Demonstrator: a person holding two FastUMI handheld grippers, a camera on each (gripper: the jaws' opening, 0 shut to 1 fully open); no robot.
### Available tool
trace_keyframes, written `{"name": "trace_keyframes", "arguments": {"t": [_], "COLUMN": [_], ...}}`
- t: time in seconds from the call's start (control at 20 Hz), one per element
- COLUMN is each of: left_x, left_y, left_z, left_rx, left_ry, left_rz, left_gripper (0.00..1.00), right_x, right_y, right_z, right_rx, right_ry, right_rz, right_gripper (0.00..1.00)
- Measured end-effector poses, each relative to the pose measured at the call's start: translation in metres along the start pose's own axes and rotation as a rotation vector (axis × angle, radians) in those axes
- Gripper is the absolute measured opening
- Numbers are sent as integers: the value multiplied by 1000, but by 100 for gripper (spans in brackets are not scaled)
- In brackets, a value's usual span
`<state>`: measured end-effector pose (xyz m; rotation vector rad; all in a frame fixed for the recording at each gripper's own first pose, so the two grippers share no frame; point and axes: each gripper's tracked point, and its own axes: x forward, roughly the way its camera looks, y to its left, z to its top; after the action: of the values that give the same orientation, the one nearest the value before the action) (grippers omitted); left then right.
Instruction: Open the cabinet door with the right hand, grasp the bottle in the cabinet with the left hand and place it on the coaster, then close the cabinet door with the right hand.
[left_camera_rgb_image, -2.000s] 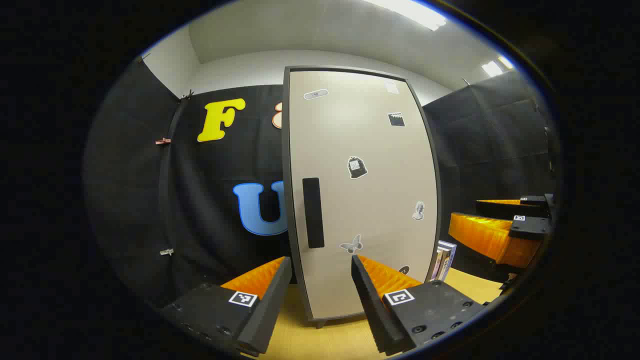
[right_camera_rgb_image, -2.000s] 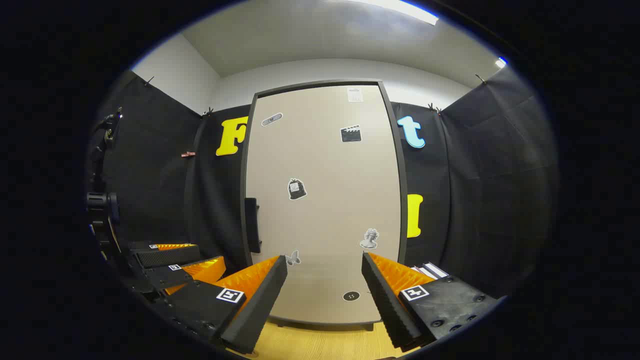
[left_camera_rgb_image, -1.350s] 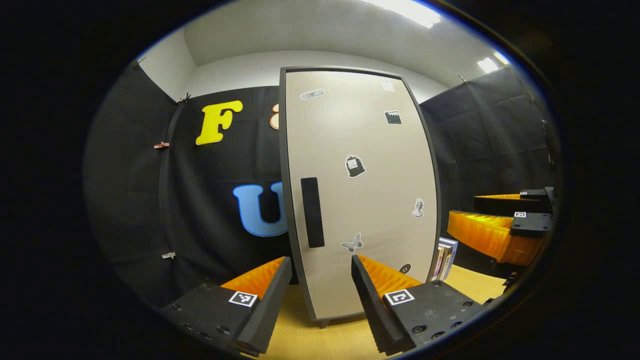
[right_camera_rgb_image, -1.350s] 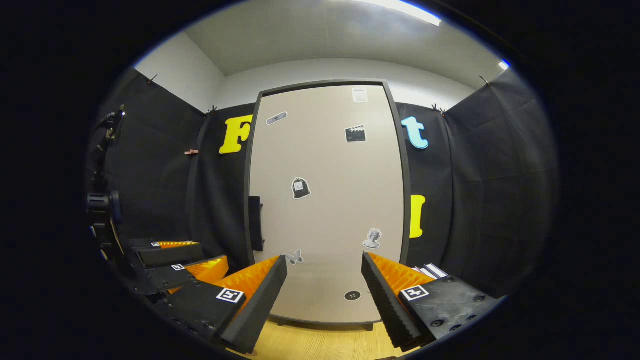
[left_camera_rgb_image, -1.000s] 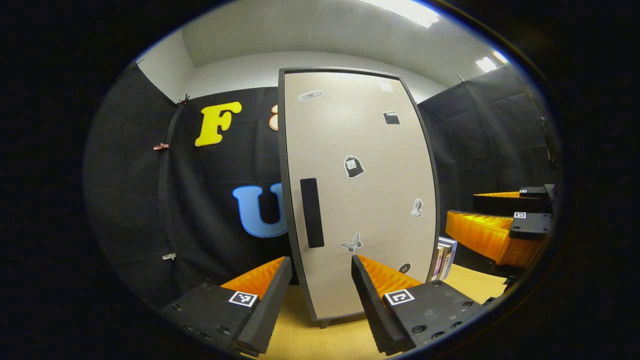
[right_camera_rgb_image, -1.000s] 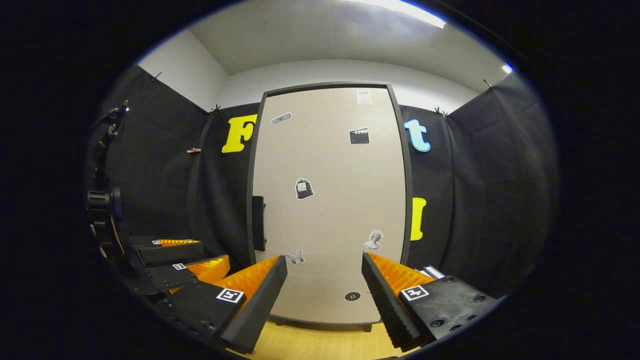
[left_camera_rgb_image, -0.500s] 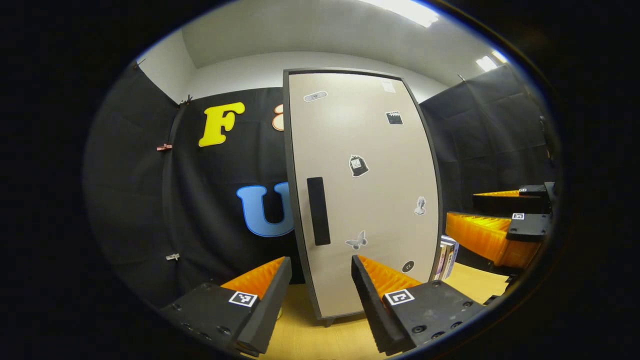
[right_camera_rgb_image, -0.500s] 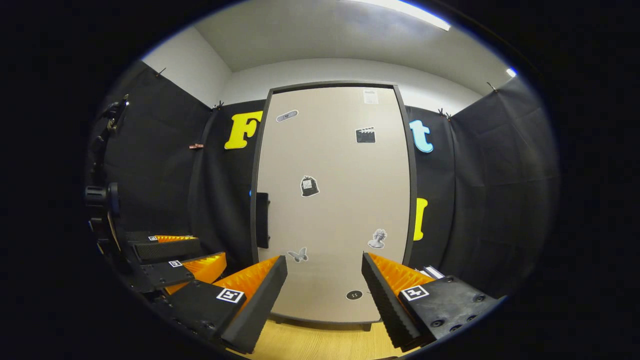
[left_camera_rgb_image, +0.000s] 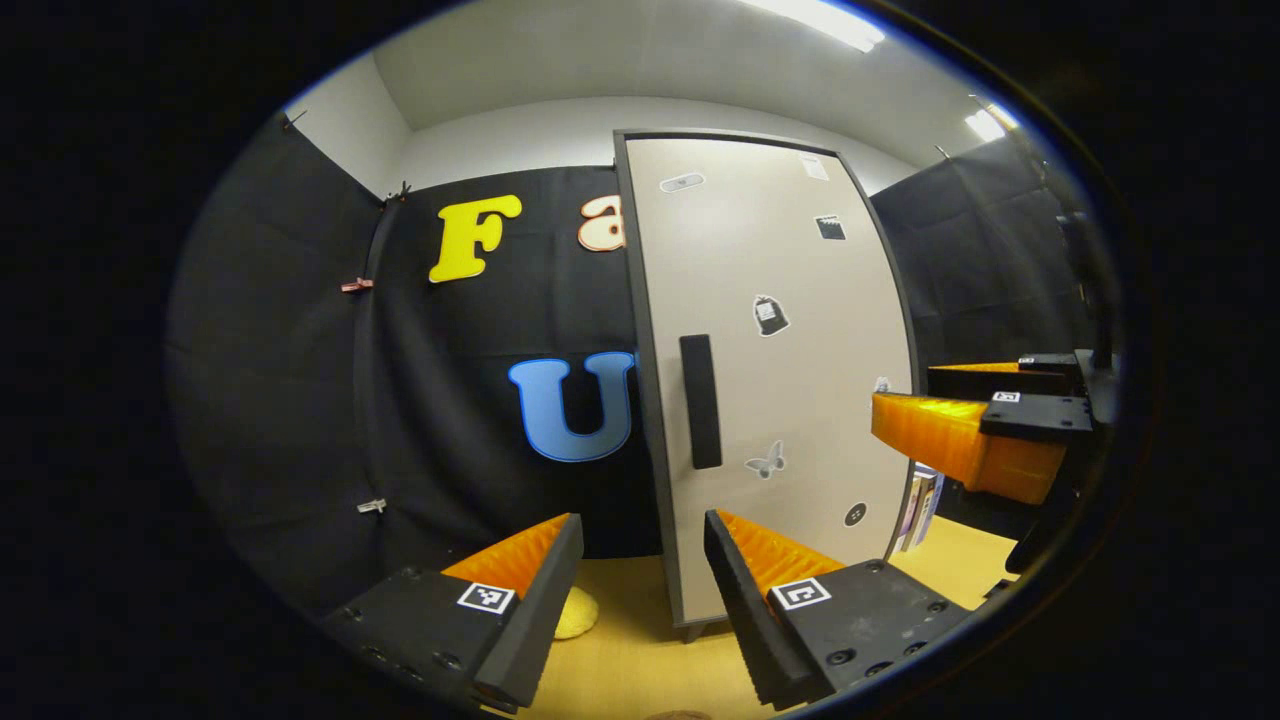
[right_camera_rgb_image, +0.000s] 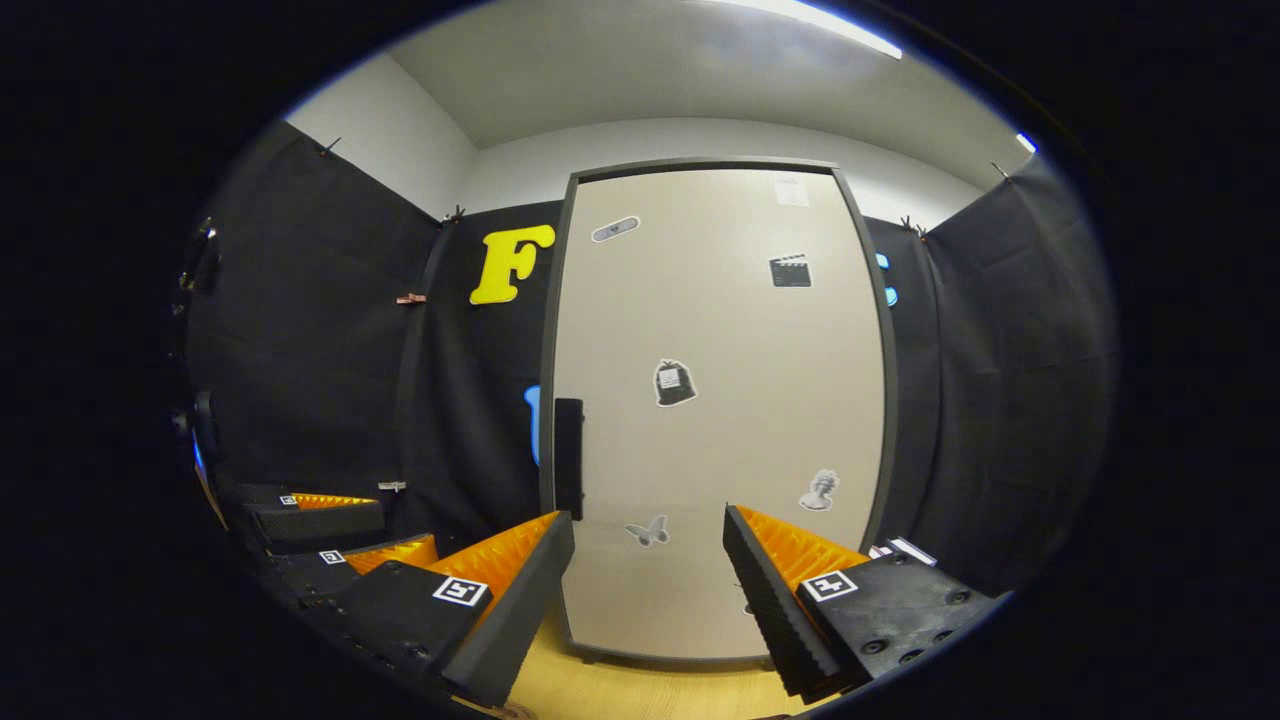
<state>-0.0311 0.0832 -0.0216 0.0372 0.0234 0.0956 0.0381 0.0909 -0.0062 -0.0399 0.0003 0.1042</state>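
Door (right_camera_rgb_image: 715, 420) is shut; my right gripper (right_camera_rgb_image: 648, 590), fingers apart and empty, should close squarely on the handle (right_camera_rgb_image: 568, 458).

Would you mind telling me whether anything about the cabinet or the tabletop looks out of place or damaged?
Nothing stands out: the cabinet door sits shut and square, its handle intact, stickers flat, and the books beside it stand upright.

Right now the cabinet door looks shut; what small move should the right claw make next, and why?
Probably ease the right claw, which is open and holds nothing, forward and leftward toward the dark handle on the door's left edge. The cabinet door is closed, so the bottle cannot be reached yet.
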Motion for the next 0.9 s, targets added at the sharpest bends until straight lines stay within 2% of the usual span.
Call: {"name": "trace_keyframes", "arguments": {"t": [0.1, 0.2, 0.4, 0.55, 0.7, 0.9], "left_x": [-2, -4, -2, 3, 4, 10], "left_y": [17, 37, 74, 91, 101, 121], "left_z": [-6, -13, -29, -49, -65, -75], "left_rx": [-8, -10, -23, -45, -49, -39], "left_ry": [9, 18, 42, 75, 107, 125], "left_rz": [16, 31, 60, 58, 58, 88], "left_gripper": [78, 78, 78, 78, 78, 78], "right_x": [17, 39, 87, 117, 140, 163], "right_y": [23, 37, 55, 63, 60, 50], "right_z": [-7, -12, -15, -27, -28, -27], "right_rx": [8, 3, -26, -28, -51, -82], "right_ry": [17, 20, -11, 18, -2, -28], "right_rz": [33, 31, -17, -46, -103, -179], "right_gripper": [97, 98, 98, 98, 97, 92]}}
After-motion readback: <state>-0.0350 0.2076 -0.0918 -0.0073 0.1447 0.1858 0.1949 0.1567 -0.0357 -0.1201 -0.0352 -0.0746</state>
